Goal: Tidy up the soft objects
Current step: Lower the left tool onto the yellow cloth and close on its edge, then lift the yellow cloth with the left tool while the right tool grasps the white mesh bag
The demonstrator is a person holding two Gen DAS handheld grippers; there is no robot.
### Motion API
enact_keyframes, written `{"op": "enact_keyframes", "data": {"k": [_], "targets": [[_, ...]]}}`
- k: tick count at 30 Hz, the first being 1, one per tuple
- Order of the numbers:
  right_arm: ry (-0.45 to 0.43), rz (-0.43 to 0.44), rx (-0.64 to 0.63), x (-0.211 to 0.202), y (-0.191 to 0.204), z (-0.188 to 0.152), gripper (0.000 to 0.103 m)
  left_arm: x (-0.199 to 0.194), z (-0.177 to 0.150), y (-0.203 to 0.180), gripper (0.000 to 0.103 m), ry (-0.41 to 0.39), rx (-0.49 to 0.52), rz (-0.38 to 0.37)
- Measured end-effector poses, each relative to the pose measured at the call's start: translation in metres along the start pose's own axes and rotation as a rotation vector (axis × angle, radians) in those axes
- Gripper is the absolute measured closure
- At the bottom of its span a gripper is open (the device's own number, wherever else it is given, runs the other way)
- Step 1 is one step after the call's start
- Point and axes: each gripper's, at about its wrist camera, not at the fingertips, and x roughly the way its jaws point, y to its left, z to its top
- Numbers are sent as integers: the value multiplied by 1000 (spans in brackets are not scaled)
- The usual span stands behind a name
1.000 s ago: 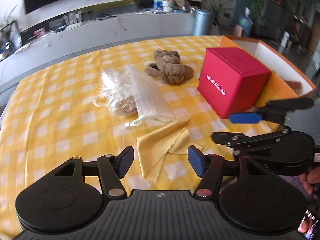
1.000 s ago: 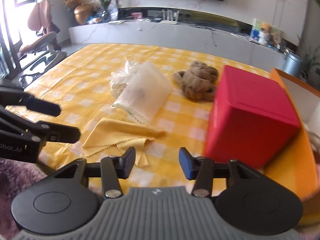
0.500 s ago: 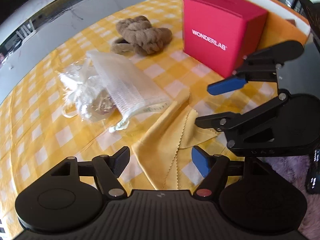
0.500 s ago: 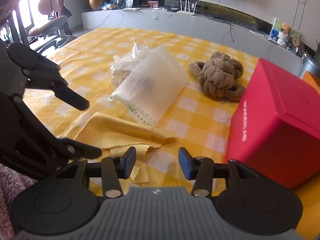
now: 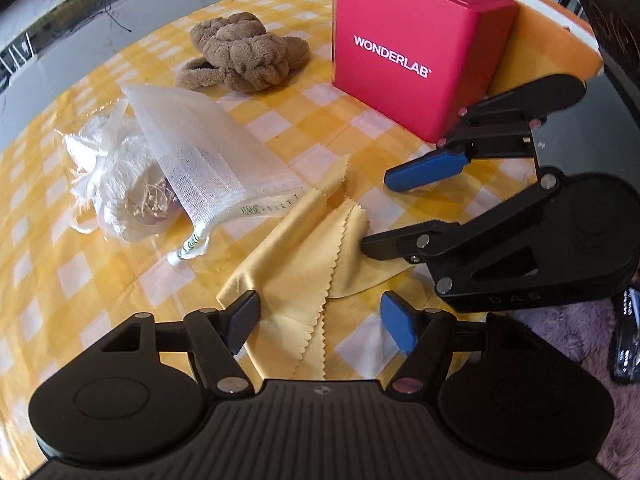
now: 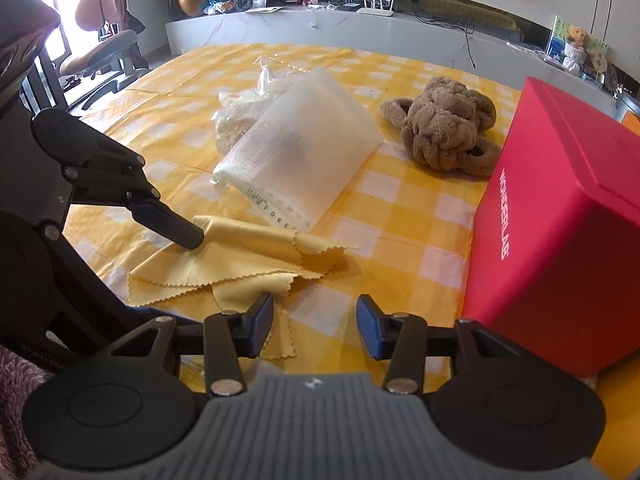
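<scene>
Straddling yellow cloth (image 5: pixel 304 264) with left hand-held gripper (image 5: pixel 320 320), jaws wide, lately narrowing slightly, nothing pinched; cloth's length running ahead toward mesh pouch (image 5: pixel 208 160). Right hand-held gripper (image 6: pixel 314 320) half-open, empty, beside cloth's edge.

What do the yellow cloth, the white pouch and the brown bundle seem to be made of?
Yellow cloth: thin smooth fabric, probably microfibre; zigzag-cut edges, soft folds.
White pouch: translucent mesh, likely synthetic; open weave shows.
Brown bundle: fluffy plush or terry, matte; nubby pile.
</scene>
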Motion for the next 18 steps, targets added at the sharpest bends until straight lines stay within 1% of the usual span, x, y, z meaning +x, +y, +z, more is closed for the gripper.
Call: {"op": "enact_keyframes", "data": {"k": [2, 4, 6, 7, 8, 9, 10, 11, 12, 14, 16, 17, 18], "targets": [[-3, 0, 4, 0, -1, 0, 56, 0, 0, -2, 27, 0, 2, 5], [-4, -2, 4, 0, -1, 0, 56, -1, 1, -5, 32, -4, 10, 7], [-7, -2, 6, 0, -1, -1, 56, -3, 1, -7, 39, -5, 16, 6], [-8, -2, 7, 0, -2, -1, 56, -3, 1, -8, 41, -5, 14, 6], [-9, -2, 11, 0, -2, -1, 56, -3, 1, -9, 53, -9, 13, 8], [-11, -3, 17, 0, -3, -1, 56, -5, 1, -9, 73, -14, 7, 20], [-12, -3, 25, -1, -4, -1, 56, -6, 2, -8, 82, -17, -9, 46], [-11, -1, 31, -1, -5, -1, 56, -7, 1, -5, 98, -15, -36, 62], [-13, -7, 35, -2, -6, -1, 56, -8, 1, -3, 101, -14, -57, 73], [-21, -15, 36, -4, -6, -2, 56, -13, -2, -1, 101, -35, -67, 84], [-24, -12, 39, -5, -6, -2, 56, -23, -3, 0, 99, -71, -72, 79], [-27, -7, 40, -6, -6, -2, 56, -28, -4, 1, 88, -85, -78, 77], [-31, 1, 40, -6, -6, -3, 56, -32, -4, 2, 65, -91, -77, 71]]}}
